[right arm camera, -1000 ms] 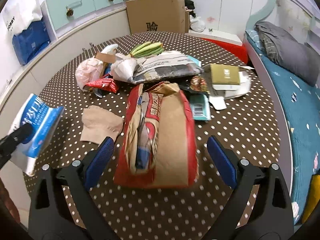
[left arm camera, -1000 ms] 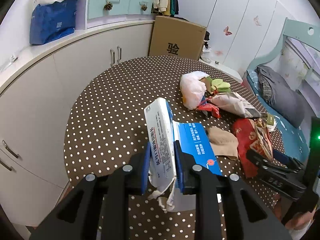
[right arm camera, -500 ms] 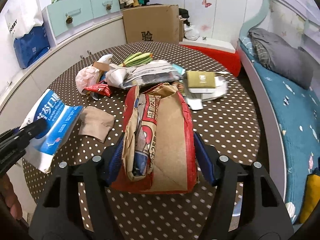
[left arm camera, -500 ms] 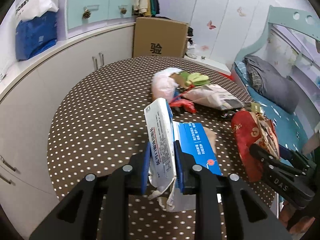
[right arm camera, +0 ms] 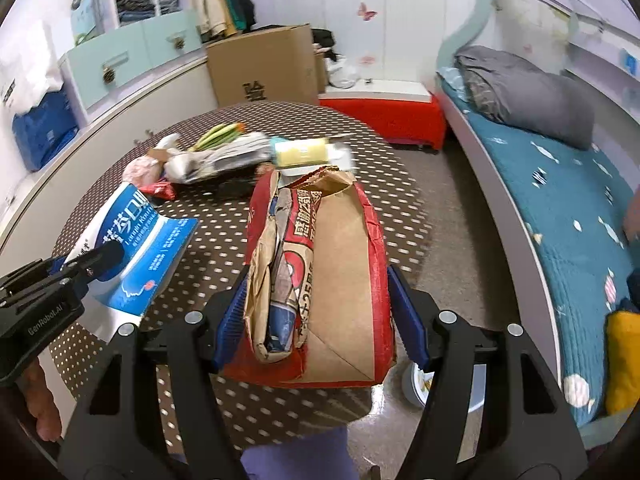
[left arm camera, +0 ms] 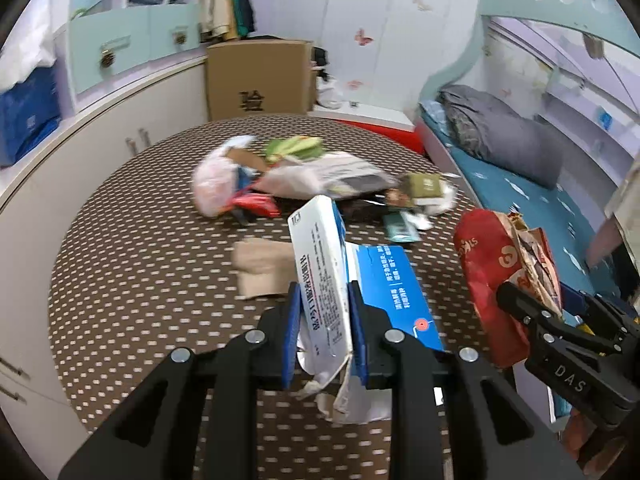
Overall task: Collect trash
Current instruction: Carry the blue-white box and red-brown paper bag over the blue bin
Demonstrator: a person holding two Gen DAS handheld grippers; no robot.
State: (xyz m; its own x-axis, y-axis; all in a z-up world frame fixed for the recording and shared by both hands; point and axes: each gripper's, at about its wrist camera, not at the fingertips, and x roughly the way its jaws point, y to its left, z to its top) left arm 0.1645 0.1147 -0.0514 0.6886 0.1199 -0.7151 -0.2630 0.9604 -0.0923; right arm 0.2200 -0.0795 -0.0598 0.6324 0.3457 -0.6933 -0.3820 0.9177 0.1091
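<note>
Risk is mainly spillage: right gripper [right arm camera: 322,316] is clamped on the sides of the red paper bag [right arm camera: 320,280], held above the table edge with its mouth open and crumpled wrappers inside, so a tilt would likely dump them. Left gripper [left arm camera: 324,336] is pinched tight on a blue-and-white packet [left arm camera: 320,280] whose torn lower end hangs loose and could slip. Remaining trash pile [left arm camera: 304,176] and tan napkin [left arm camera: 260,268] sit on the dotted table [left arm camera: 120,280]; both tools are full, nothing blocks them.

Counted one blue-and-white torn wrapper [left arm camera: 332,280], one red-and-brown paper bag [right arm camera: 320,276], one flat brown napkin [left arm camera: 262,270], two black two-finger grippers.
</note>
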